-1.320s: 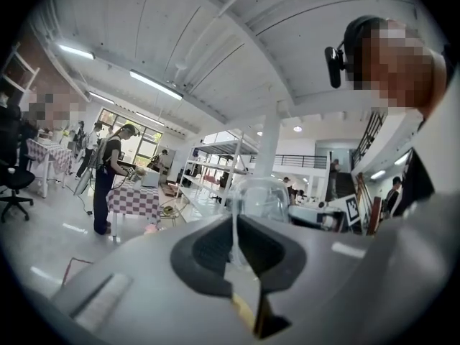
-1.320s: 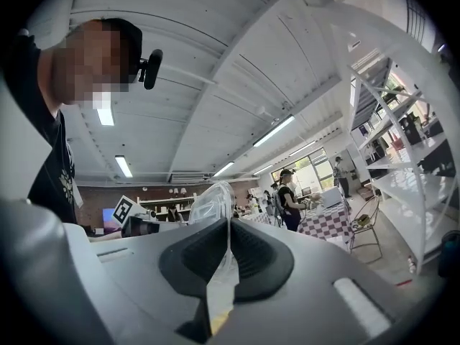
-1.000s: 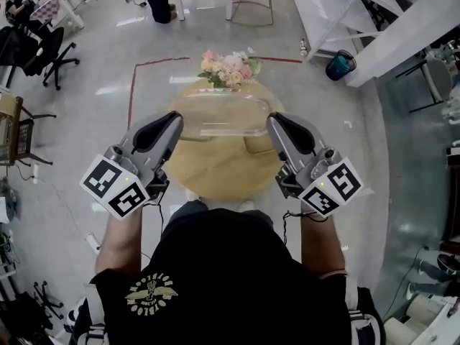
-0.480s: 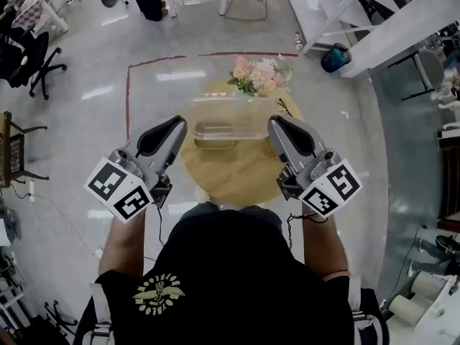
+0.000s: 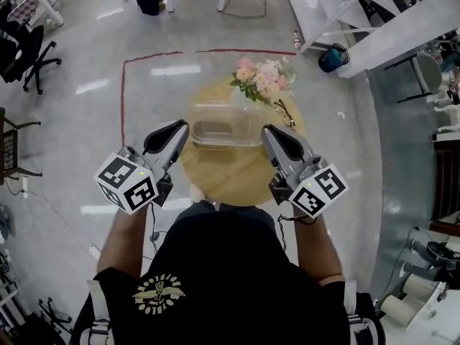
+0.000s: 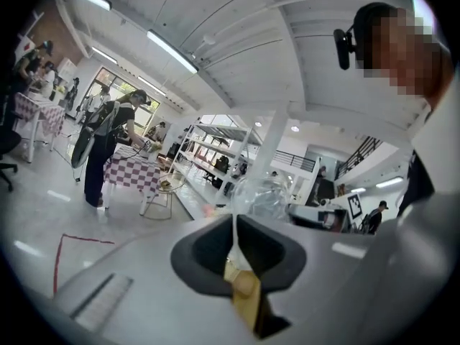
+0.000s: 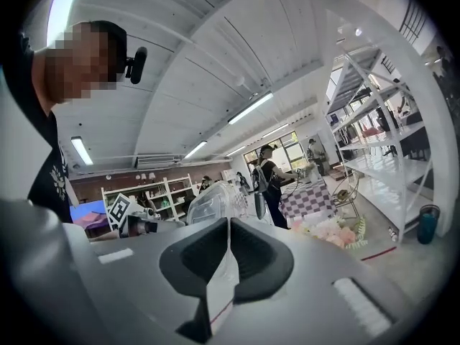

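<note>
Two grippers, the left gripper (image 5: 182, 125) and the right gripper (image 5: 265, 129), each pinch an end rim of a clear plastic box (image 5: 228, 124) held above the round wooden table (image 5: 230, 177). Its see-through walls are hard to trace. Compared with a second ago, the pink flowers (image 5: 260, 75) sit further right in the head view.

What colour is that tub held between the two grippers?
The tub is colourless, see-through plastic; the head view shows it best.
</note>
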`<state>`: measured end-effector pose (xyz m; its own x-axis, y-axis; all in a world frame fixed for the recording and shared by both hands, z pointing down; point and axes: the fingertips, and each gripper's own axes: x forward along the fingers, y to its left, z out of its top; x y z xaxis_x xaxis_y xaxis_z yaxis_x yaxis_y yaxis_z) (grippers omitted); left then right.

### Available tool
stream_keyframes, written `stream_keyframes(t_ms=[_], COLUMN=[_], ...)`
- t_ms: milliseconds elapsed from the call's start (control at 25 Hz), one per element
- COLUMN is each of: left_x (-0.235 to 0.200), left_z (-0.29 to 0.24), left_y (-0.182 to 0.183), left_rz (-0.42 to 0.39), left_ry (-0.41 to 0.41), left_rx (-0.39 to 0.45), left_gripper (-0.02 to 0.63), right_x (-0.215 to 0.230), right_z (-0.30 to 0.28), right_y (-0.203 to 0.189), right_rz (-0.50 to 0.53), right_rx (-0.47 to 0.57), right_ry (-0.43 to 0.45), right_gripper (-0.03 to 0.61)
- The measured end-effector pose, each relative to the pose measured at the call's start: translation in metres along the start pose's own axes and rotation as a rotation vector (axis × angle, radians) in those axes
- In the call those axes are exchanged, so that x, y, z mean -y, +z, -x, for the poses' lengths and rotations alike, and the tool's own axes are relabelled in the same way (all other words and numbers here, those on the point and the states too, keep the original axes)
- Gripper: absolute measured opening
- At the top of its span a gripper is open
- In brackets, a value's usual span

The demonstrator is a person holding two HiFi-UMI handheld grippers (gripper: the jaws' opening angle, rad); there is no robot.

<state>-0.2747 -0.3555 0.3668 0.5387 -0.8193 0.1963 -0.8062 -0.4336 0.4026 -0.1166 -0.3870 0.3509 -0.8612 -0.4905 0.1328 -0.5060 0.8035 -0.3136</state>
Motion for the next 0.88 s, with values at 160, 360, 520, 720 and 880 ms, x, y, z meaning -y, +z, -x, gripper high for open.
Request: stream_keyframes(t_ms=[160,360,520,720,880], left_x=[-0.008,-0.025,-0.039,-0.056,-0.071], left_z=[-0.006,-0.013,-0.018,-0.027,-0.036], left_y=[-0.017,-0.038,-0.061,-0.088,-0.114], left_rz=[0.04,0.049,0.075,0.098,0.123], left_ry=[0.013,0.051,0.075,0.088,0.091], left_rx=[-0.03,-0.078,-0.119,-0.171,-0.215], left_gripper=[0.018,0.017,0.017,0.017,0.017], right_x=[0.01,0.02,0.029,0.041,0.051], right_z=[-0.004,-0.014,-0.021,-0.029,-0.035], right_y=[-0.017,-0.044,-0.072,-0.104,-0.128], right_rz=[0.0,-0.028,-0.065,-0.103,-0.112], right_rx=[-0.026,-0.056,-0.085,-0.117,-0.149], right_ry=[-0.015,-0.021,-0.038,-0.067,-0.102], right_gripper=[0.015,0.015,0.015,0.015,0.015])
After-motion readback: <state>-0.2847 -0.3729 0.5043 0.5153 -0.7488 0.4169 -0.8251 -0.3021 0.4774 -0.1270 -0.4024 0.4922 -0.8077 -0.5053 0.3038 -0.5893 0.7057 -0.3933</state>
